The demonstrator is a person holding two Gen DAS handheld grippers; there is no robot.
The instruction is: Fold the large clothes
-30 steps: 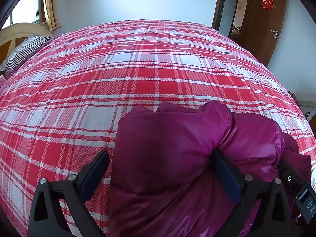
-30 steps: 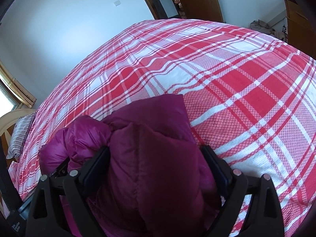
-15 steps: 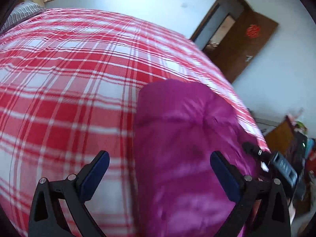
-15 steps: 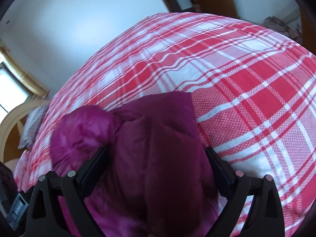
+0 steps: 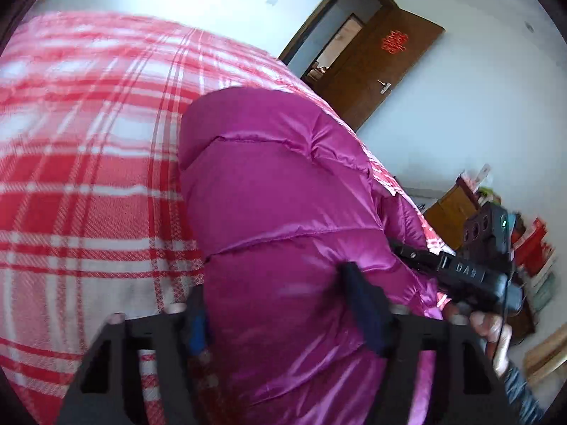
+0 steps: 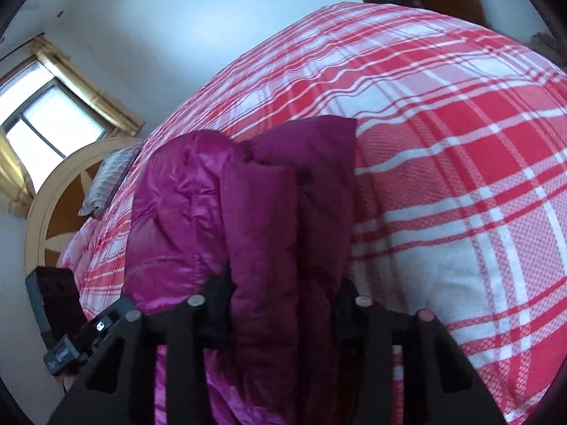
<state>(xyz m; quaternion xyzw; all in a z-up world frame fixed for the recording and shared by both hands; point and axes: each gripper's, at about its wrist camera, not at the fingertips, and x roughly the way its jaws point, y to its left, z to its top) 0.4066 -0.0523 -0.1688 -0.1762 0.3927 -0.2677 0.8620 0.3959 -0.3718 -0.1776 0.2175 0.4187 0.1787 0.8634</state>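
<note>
Slippage is the risk: both the left gripper (image 5: 280,304) and right gripper (image 6: 280,304), jaws just closing, pinch slick puffy jacket (image 5: 283,184) at six o'clock.

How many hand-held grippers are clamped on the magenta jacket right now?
2: the left hand-held gripper pinches one end of the magenta jacket, the right hand-held gripper its other folded end.

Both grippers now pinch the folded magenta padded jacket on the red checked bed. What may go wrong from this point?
1. The shiny magenta padded jacket looks slippery and puffy. The left gripper and right gripper have just closed on thick folds, so the fabric may slide out.
2. The stacked layers may spring apart when lifted.
3. The bundle lies near the edge of the red checked bedcover and might slip off.
</note>
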